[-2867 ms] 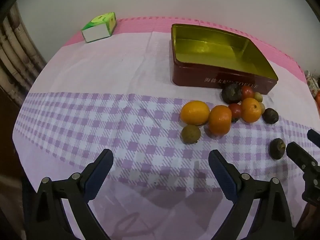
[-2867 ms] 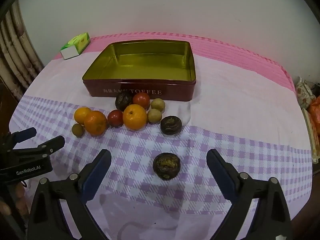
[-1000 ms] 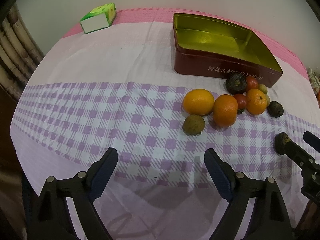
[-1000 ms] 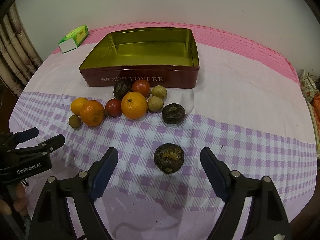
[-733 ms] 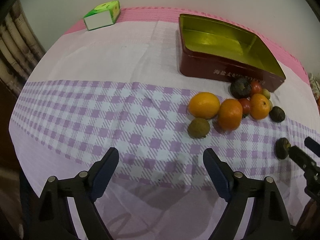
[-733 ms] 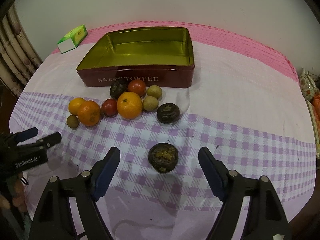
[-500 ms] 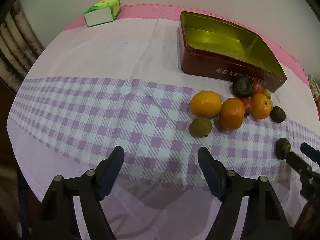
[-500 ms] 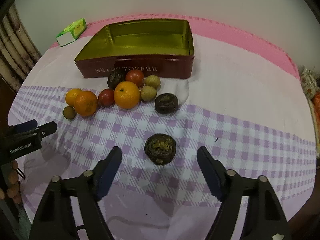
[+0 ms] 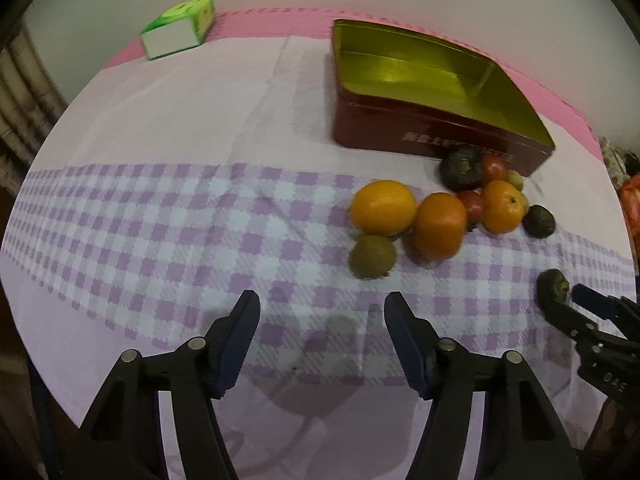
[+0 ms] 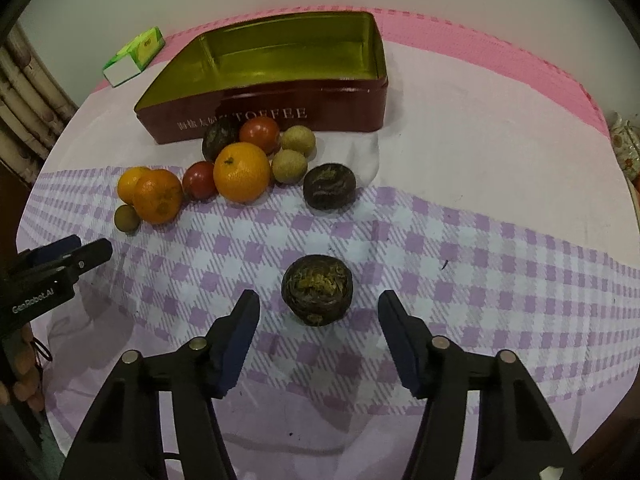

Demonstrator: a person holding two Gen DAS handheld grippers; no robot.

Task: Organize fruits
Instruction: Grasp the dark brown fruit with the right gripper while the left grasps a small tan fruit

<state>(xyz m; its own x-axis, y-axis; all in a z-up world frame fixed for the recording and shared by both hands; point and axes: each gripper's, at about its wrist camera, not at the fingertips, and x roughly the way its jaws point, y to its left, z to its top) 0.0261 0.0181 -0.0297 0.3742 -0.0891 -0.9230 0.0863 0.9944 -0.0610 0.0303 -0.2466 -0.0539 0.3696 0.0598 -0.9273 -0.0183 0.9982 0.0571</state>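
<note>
A dark wrinkled fruit (image 10: pixel 317 295) lies alone on the checked cloth. It sits between the fingertips of my right gripper (image 10: pixel 319 301), whose jaws are closing with a gap on each side of the fruit. My left gripper (image 9: pixel 321 305) hangs over bare cloth, its jaws closing on nothing. Ahead of it lie a small brown fruit (image 9: pixel 372 257) and two oranges (image 9: pixel 383 207). The rest of the pile, a third orange (image 10: pixel 241 172), tomatoes (image 10: pixel 259 134), pale round fruits (image 10: pixel 289 165) and another dark fruit (image 10: pixel 329 186), lies before the empty red tin (image 10: pixel 280 116).
A green and white carton (image 9: pixel 176 28) lies at the table's far left corner. The round table carries a white, pink and purple-checked cloth (image 10: pixel 460 240). A wall runs behind it. A hand (image 10: pixel 24 380) holds the left gripper at the left edge of the right wrist view.
Both grippers' jaws have narrowed. The right gripper has come closer to the lone dark fruit, which now sits between its fingertips. The left gripper stays over bare cloth.
</note>
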